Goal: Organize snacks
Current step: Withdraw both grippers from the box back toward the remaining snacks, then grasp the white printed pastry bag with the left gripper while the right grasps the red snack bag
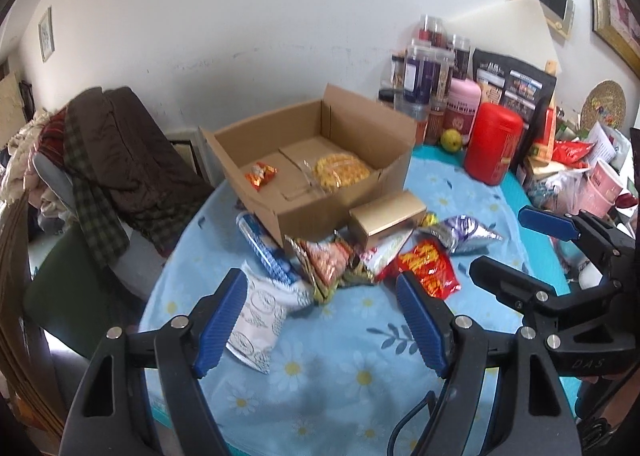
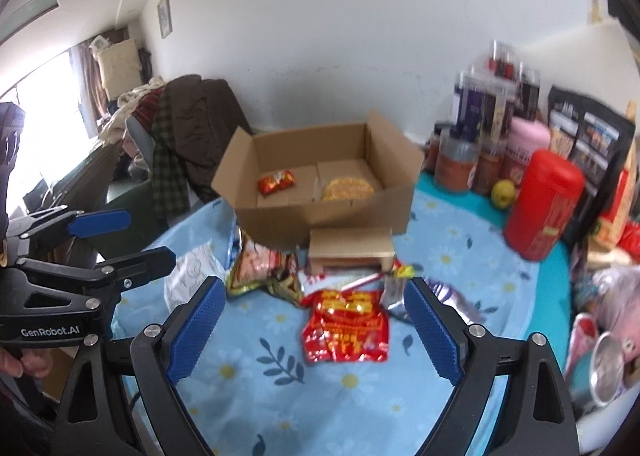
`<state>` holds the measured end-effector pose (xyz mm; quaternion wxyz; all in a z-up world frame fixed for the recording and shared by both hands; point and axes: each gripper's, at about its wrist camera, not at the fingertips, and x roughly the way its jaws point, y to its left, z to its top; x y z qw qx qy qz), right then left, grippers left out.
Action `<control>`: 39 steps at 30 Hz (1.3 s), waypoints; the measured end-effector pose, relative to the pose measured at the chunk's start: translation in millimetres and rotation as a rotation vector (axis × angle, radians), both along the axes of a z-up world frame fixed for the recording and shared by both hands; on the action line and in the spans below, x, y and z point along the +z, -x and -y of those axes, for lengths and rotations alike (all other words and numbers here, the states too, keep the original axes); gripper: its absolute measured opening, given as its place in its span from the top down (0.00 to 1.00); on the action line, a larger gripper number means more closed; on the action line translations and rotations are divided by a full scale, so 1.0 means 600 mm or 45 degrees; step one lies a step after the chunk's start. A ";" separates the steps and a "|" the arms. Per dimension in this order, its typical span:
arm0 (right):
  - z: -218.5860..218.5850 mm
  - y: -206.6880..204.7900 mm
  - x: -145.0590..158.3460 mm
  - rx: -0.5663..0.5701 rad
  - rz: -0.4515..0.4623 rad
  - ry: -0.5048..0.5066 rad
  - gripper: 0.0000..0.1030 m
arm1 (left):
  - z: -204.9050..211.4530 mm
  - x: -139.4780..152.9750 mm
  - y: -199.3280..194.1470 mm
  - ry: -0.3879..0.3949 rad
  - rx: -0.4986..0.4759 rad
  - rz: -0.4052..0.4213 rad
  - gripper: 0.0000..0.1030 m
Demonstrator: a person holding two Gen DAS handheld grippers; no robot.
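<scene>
Snacks lie in a loose heap at the centre of both frames, on the flowered blue worktop [image 1: 352, 340], just in front of an open carton [image 1: 320, 159]. Two are already seen inside the carton: a small orange packet [image 1: 261, 174] at its left and a round yellow pack [image 1: 340, 171] at its right. The sorting is judged partly done, with most of the heap still to be moved.

Left tongs [image 1: 320, 320] are spread wide and hold nothing; a white pouch [image 1: 260, 316] and a foil bag [image 1: 324, 264] lie between and beyond their tips. Right tongs [image 2: 314, 330] are likewise spread and empty, and a red packet [image 2: 346, 326] is framed between them, low in the centre of that view. A pick is judged to be in hand. The next move calls for the right tongs to be lowered over the red packet, closed on an edge of the thin film, and lifted clear before the packet is carried over the carton's near wall.

A small tan box [image 1: 386, 221] stands touching the carton's front and covers part of the heap. A blue packet [image 1: 264, 248] and a silver bag [image 1: 466, 234] are partly overlapped by other wrappers. Printing on the wrappers cannot be read. The right view is blurred, and the jars at upper right are hard to tell apart. Whether the pouch is touched by the left tongs cannot be told.
</scene>
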<state>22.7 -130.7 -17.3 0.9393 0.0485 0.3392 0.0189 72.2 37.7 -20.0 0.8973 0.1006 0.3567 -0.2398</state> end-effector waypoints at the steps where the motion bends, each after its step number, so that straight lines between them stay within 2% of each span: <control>1: 0.001 -0.003 -0.008 0.002 -0.016 -0.013 0.11 | -0.001 -0.008 -0.003 0.002 -0.001 -0.016 0.25; 8: 0.004 -0.037 -0.067 0.010 -0.131 -0.092 0.11 | -0.016 -0.057 -0.042 0.057 0.012 -0.118 0.25; 14: -0.001 -0.072 -0.102 0.023 -0.199 -0.080 0.11 | -0.033 -0.099 -0.089 0.080 0.036 -0.226 0.25; 22: -0.003 -0.110 -0.125 0.027 -0.249 -0.058 0.11 | -0.048 -0.141 -0.141 -0.021 0.078 -0.278 0.25; 29: 0.007 -0.118 -0.144 -0.008 -0.283 -0.029 0.11 | -0.045 -0.180 -0.165 -0.100 0.035 -0.356 0.25; 33: 0.022 -0.115 -0.158 -0.060 -0.320 -0.038 0.07 | -0.033 -0.208 -0.166 -0.254 0.063 -0.327 0.25; 34: 0.025 -0.115 -0.161 -0.076 -0.326 -0.035 0.06 | -0.032 -0.213 -0.164 -0.262 0.065 -0.314 0.25; 37: 0.033 -0.116 -0.167 -0.115 -0.347 -0.038 0.03 | -0.034 -0.210 -0.156 -0.203 0.053 -0.295 0.25; 39: 0.038 -0.119 -0.172 -0.117 -0.357 -0.064 0.02 | -0.036 -0.207 -0.154 -0.162 0.062 -0.298 0.32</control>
